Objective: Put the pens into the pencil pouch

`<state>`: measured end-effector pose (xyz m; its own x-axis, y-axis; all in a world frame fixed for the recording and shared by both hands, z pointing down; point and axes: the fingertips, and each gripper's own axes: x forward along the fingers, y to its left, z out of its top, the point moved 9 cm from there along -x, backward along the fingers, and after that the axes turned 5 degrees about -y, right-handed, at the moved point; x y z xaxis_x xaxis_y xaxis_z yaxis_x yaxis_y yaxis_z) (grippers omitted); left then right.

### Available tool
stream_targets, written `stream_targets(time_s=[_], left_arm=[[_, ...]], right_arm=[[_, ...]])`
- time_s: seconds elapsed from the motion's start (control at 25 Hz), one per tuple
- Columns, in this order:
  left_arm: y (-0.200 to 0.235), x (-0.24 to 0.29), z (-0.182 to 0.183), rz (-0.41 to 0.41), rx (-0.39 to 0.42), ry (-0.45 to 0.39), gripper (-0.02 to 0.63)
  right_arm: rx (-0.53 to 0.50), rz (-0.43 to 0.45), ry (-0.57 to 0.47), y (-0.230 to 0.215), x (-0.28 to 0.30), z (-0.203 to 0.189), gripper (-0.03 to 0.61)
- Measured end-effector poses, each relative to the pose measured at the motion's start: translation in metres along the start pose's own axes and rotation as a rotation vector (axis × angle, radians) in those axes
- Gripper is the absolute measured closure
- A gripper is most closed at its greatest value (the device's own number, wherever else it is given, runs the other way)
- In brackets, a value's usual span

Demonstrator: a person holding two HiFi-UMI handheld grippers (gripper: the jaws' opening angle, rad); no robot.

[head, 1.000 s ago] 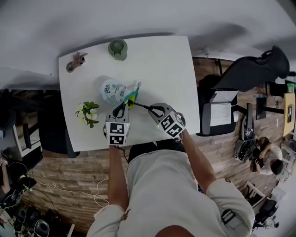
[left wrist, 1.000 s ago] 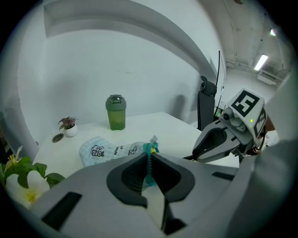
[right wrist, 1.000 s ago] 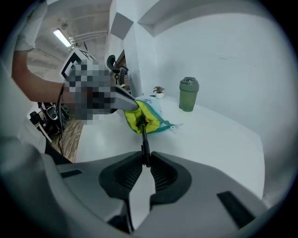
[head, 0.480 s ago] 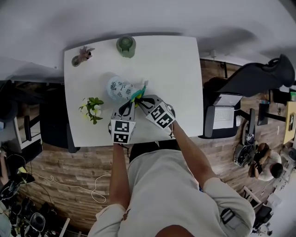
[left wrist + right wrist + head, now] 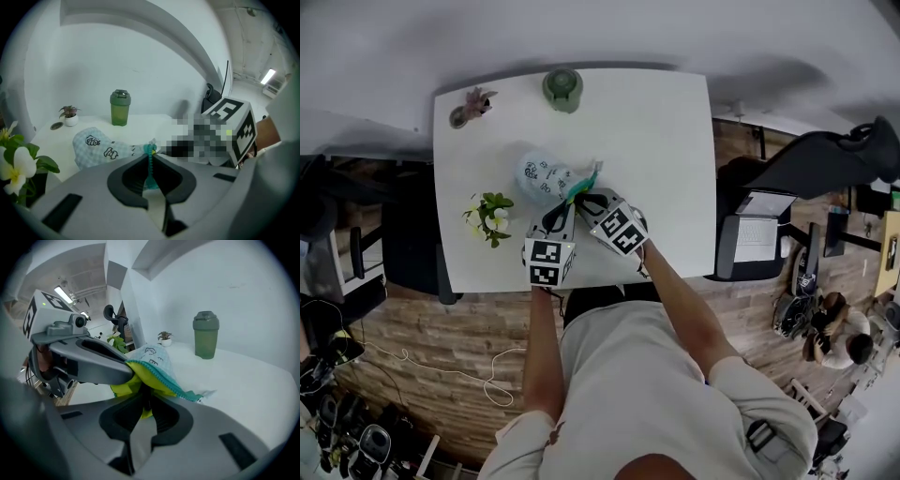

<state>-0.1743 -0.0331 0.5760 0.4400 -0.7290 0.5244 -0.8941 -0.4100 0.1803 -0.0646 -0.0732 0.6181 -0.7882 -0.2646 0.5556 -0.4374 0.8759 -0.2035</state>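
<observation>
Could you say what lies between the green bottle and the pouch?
Head view: bare white tabletop separates the green lidded bottle from the pale checked fabric pouch.

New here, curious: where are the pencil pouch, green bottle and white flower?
pencil pouch (image 5: 92, 145): left gripper view, checked side
green bottle (image 5: 119, 112): left gripper view, body
white flower (image 5: 18, 164): left gripper view, petal

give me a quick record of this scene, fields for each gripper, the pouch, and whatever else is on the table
left gripper: shut on the teal zipper edge of the pencil pouch
right gripper: shut on what looks like a dark pen, its tip at the pouch's yellow lining
pouch state: open, its mouth lifted, its body lying on the table
other items: green bottle, small potted plant, white-flowered plant
</observation>
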Motion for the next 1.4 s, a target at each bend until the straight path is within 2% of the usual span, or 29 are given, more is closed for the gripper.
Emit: stream_targets(time_s=[0.16, 0.36, 0.6, 0.84, 1.04, 1.24, 1.4], left_arm=[[0.000, 0.002, -0.010, 0.006, 0.003, 0.025, 0.584], [-0.006, 0.003, -0.016, -0.007, 0.036, 0.056, 0.529], [-0.011, -0.007, -0.016, -0.030, 0.072, 0.053, 0.460], [-0.018, -0.030, 0.008, -0.011, 0.114, -0.075, 0.426], [-0.024, -0.050, 0.040, 0.012, 0.154, -0.196, 0.392], [-0.030, -0.076, 0.073, 0.047, 0.174, -0.324, 0.357], [-0.036, -0.097, 0.093, 0.093, 0.199, -0.422, 0.354]], right_arm=[[-0.006, -0.028, 0.002, 0.000, 0.003, -0.007, 0.511], [-0.016, -0.046, 0.017, 0.000, -0.006, -0.013, 0.455], [0.002, -0.096, -0.005, 0.004, -0.038, -0.023, 0.433], [0.006, -0.185, -0.108, 0.013, -0.081, -0.009, 0.398], [-0.025, -0.309, -0.278, 0.019, -0.125, 0.026, 0.358], [-0.095, -0.375, -0.484, 0.033, -0.168, 0.075, 0.326], [-0.129, -0.409, -0.557, 0.041, -0.190, 0.096, 0.325]])
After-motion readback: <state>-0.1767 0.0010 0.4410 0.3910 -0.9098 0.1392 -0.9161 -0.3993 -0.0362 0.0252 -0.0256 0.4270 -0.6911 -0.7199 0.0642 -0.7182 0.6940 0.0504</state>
